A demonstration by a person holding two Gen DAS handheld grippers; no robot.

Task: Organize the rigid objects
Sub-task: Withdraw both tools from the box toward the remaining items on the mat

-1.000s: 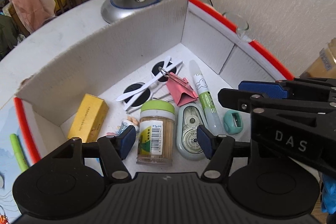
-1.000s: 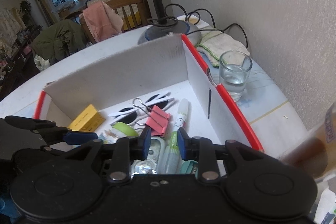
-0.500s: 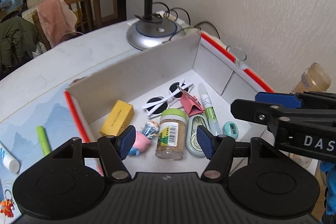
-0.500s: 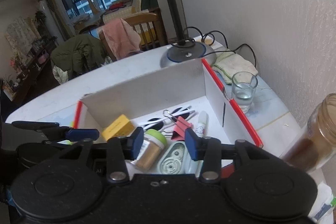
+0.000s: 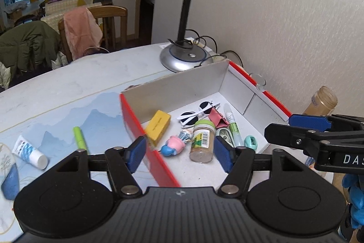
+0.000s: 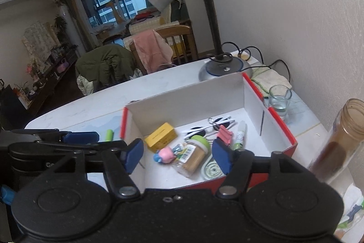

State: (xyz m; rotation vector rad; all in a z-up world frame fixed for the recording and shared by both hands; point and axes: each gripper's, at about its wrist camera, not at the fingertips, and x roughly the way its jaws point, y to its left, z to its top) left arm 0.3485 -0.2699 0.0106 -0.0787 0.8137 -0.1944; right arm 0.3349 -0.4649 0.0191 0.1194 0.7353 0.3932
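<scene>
On the worktop (image 5: 68,88), a tube (image 5: 29,153) and a green marker (image 5: 79,137) lie left of the box (image 5: 145,140). The left gripper (image 5: 179,155) has just been opening; its fingers stand apart, holding nothing. Inside the box lie a yellow block (image 5: 158,125), pink toy (image 5: 174,145), jar (image 5: 203,140) and sunglasses (image 5: 198,111). The right gripper (image 6: 178,156) has likewise just been opening, empty.

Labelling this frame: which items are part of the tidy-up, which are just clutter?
Job items:
red-edged box
toothpick jar
yellow box
sunglasses
green marker on the table
white tube

Clutter:
desk lamp
water glass
brown jar
</scene>
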